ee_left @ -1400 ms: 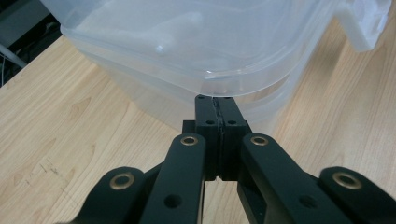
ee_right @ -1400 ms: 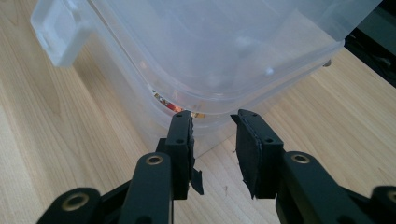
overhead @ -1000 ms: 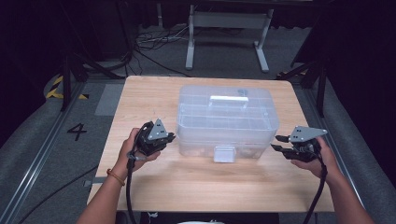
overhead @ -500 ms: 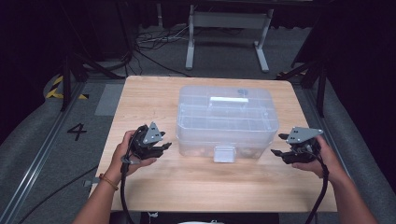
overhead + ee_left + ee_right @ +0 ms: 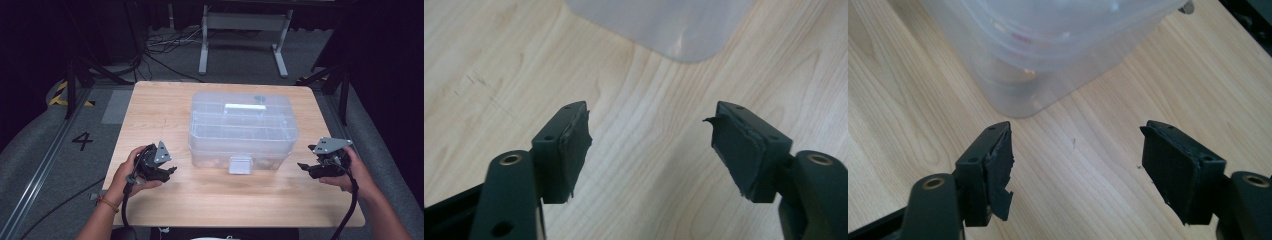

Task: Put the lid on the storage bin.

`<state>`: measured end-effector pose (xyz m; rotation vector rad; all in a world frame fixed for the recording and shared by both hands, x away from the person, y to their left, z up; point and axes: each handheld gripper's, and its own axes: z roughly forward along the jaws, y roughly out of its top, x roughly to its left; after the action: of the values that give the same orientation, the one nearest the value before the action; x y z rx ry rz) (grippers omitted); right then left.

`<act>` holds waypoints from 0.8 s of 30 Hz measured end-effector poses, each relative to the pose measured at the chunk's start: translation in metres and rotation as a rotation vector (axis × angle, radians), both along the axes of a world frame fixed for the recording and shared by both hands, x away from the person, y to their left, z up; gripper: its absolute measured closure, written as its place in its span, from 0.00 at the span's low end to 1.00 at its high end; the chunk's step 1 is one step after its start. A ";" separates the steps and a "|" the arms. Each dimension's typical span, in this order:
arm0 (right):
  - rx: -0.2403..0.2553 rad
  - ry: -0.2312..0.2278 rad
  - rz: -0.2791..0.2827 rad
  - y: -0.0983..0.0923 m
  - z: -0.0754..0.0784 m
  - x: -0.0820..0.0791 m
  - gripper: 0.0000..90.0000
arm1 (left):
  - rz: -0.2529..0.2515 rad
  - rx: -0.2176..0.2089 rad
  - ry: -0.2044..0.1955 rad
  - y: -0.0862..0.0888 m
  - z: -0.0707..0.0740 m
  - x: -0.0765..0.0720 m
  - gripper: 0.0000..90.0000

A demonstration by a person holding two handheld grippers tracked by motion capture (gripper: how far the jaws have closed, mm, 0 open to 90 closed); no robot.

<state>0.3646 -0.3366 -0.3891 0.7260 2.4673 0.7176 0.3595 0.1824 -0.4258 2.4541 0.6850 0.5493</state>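
Inside, the clear box's (image 5: 243, 127) contents blur behind frosted, reflective walls.

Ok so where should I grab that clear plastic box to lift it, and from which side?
Probably by its two short ends, one gripper each. The clear box sits flat and wide on the table, too wide for one pair of jaws. The left gripper and right gripper already flank it, open and empty; pinching the lid rim at each end looks most promising.
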 end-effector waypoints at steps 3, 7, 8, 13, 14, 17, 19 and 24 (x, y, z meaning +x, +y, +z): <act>0.003 -0.006 -0.016 -0.005 -0.005 -0.002 0.32 | 0.010 0.009 0.009 0.004 -0.004 -0.002 0.33; 0.017 -0.043 -0.064 -0.013 -0.010 -0.006 0.31 | 0.024 0.025 0.013 0.009 -0.008 -0.005 0.32; 0.020 -0.050 -0.066 -0.015 -0.010 -0.007 0.31 | 0.025 0.027 0.012 0.011 -0.008 -0.006 0.32; 0.050 -0.068 -0.081 -0.025 -0.017 -0.016 0.30 | 0.043 0.020 0.018 0.017 -0.013 -0.010 0.30; 0.057 -0.066 -0.081 -0.027 -0.018 -0.017 0.30 | 0.049 0.019 0.013 0.019 -0.014 -0.012 0.29; 0.062 -0.061 -0.096 -0.032 -0.027 -0.020 0.29 | 0.054 0.011 0.013 0.024 -0.017 -0.014 0.27; 0.064 -0.043 -0.112 -0.035 -0.035 -0.022 0.29 | 0.056 -0.008 0.004 0.028 -0.018 -0.016 0.26; 0.099 -0.008 -0.127 -0.043 -0.050 -0.028 0.29 | 0.071 -0.020 0.008 0.037 -0.022 -0.019 0.22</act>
<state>0.3362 -0.3799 -0.4387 0.9068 2.3671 0.7972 0.3407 0.2192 -0.4482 2.4226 0.7796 0.5576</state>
